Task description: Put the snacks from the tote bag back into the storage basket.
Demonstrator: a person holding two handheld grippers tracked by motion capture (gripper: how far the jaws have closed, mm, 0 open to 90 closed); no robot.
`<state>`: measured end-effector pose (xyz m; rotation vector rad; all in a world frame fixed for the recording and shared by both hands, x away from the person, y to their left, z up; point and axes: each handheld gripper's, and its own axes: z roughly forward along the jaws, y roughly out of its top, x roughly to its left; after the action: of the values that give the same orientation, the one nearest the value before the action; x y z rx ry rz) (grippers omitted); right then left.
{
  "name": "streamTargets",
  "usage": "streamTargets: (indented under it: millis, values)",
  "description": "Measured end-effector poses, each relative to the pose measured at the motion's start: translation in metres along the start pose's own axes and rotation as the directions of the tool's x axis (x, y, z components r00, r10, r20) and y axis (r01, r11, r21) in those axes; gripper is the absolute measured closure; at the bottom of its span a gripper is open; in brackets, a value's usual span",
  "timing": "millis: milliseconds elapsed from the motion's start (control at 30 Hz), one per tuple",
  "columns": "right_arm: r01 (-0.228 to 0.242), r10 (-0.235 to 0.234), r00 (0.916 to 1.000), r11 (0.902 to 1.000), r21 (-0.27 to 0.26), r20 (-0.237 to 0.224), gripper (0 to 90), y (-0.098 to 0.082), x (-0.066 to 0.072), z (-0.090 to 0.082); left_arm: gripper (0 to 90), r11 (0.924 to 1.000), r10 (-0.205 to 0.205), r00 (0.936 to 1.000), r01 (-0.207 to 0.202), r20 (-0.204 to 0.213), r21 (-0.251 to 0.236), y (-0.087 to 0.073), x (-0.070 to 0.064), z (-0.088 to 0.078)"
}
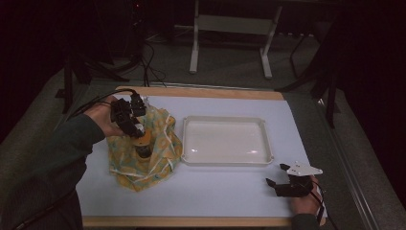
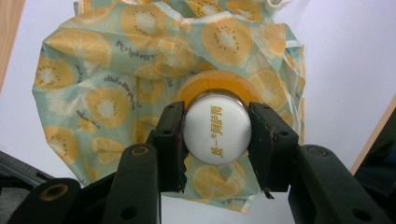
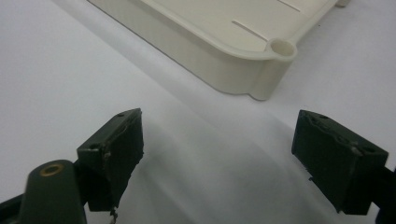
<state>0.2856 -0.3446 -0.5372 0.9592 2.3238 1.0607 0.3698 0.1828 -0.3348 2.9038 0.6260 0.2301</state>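
A bottle of orange drink point(image 2: 215, 88) with a white cap point(image 2: 217, 132) stands in a cloth bag point(image 2: 102, 93) printed with orange slices. My left gripper point(image 2: 217, 140) is shut on the cap, one jaw on each side. In the high view the left gripper point(image 1: 135, 127) points down at the bottle point(image 1: 143, 143) in the bag point(image 1: 165, 143) at the table's left. My right gripper point(image 1: 277, 175) rests open near the front right edge, nothing between its fingers point(image 3: 116, 144). The white tray point(image 1: 225, 140) lies empty at the table's middle, and its corner point(image 3: 280, 49) lies just beyond the right gripper point(image 3: 219, 154).
The white table surface point(image 1: 215, 191) has a wooden rim point(image 1: 191, 221) front and back. Black cables point(image 1: 148, 62) and a white frame stand point(image 1: 194, 43) lie on the floor beyond the far edge.
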Motion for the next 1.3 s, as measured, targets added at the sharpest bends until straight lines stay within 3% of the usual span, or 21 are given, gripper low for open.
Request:
streamTargets:
  millis: [867, 1300]
  values:
    - [-0.001, 0.001, 1.0000, 1.0000, 0.003, 0.000, 16.2, 0.000, 0.000, 0.000, 59.2, 0.9993, 0.030, 0.9995, -0.030, -0.004, 0.024, 0.016, -0.003, -0.027]
    - [0.002, -0.002, 1.0000, 1.0000, 0.004, 0.001, 16.2, 0.000, 0.000, 0.000, 59.2, 0.9993, 0.037, 0.9990, -0.037, -0.025, -0.006, 0.019, -0.005, -0.051]
